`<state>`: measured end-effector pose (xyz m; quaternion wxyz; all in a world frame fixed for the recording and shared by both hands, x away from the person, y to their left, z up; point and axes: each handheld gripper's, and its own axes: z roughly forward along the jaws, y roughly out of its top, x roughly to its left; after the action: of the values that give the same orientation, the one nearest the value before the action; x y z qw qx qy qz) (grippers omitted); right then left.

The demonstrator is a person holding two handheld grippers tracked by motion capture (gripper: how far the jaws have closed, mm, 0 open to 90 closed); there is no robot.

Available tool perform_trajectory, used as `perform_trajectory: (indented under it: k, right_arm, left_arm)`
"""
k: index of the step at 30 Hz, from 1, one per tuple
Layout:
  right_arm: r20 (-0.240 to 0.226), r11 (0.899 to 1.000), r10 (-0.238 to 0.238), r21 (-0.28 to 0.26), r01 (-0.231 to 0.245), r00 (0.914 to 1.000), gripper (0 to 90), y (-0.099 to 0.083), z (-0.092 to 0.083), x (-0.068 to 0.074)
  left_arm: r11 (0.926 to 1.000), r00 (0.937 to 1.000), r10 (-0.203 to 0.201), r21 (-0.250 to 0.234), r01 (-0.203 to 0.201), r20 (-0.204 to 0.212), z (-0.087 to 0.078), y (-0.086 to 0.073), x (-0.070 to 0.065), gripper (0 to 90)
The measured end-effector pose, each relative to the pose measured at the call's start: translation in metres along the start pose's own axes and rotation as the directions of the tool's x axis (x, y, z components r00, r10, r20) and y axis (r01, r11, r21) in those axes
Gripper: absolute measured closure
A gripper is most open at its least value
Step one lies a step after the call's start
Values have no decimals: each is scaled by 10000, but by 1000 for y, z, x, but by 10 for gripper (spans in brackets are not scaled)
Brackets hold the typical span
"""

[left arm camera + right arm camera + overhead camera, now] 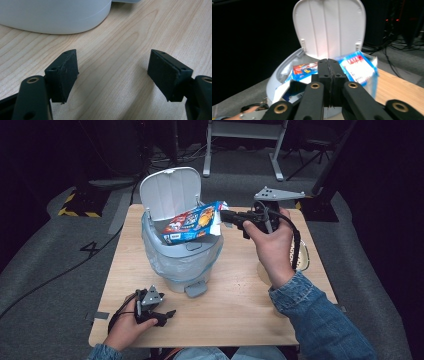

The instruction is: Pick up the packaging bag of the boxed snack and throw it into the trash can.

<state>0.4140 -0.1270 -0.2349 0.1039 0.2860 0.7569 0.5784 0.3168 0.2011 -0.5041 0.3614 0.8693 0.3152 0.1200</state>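
While the left gripper [167,314] was rested spread on the worktop [240,310], a snack packet [192,224] was held over the bin [182,257].
The packet was pinched at its right end by the right gripper [224,216], its long axis laid across the bin's open mouth, leftward from that nearer hand.

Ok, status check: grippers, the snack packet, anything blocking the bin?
Right gripper shut on snack packet, over the open bin. Left gripper open, empty, resting on table. Lid up, nothing blocking.
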Motion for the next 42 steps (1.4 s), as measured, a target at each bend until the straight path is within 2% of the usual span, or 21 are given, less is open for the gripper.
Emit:
perform_trajectory:
  k: [3, 5, 8, 12, 16, 20, 25, 31, 35, 38, 42]
  right_arm:
    - [-120, 9998, -147, -107, 146, 9998, 795, 1, 4, 4]
    - [66, 9993, -370, -85, 370, 9993, 735, 1, 7, 6]
    - [203, 9981, -552, -274, 558, 9983, 584, 0, 8, 8]
    - [436, 9942, -966, -422, 984, 9944, 525, -2, -3, 7]
    - [824, 9926, -1112, -394, 1147, 9904, 521, -7, -24, -1]
    - [1502, 9927, -1204, 235, 1182, 9813, 528, -16, -34, -16]
    - [1613, 9861, -1454, 1043, 1296, 9761, 523, -29, -27, -25]
    - [1374, 9803, -1471, 1519, 1259, 9795, 540, -38, -7, -26]
    - [1148, 9817, -1570, 1262, 1424, 9809, 515, -35, 0, -21]
    - [1307, 9832, -1654, 990, 1532, 9775, 509, -31, 1, -17]
    - [1334, 9855, -1657, 598, 1589, 9771, 509, -23, 1, -12]
  left_arm:
    - [10000, 10000, 1, 0, -1, 0, 0, 0, 0, 248]
    - [10000, 10000, 2, 0, -2, -1, 0, 0, 0, 248]
    - [10000, 10000, 0, 0, 0, 4, 0, 0, 0, 248]
    - [10000, 10000, 6, 2, -6, 0, 0, 0, 0, 248]
    - [10000, 10000, -2, 0, 2, -1, 0, 0, 0, 248]
    - [10000, 10000, -2, 0, 2, -4, 0, 0, 0, 249]
    - [10000, 10000, -16, 8, 16, -7, 0, 0, 0, 248]
    - [10000, 10000, -20, 8, 20, 0, 0, 0, 0, 248]
    - [10000, 10000, -17, 10, 17, -3, 0, 0, 0, 248]
    - [10000, 10000, -21, 10, 21, 3, 0, 0, 0, 248]
    - [10000, 10000, -22, 10, 22, 4, 0, 0, 0, 248]
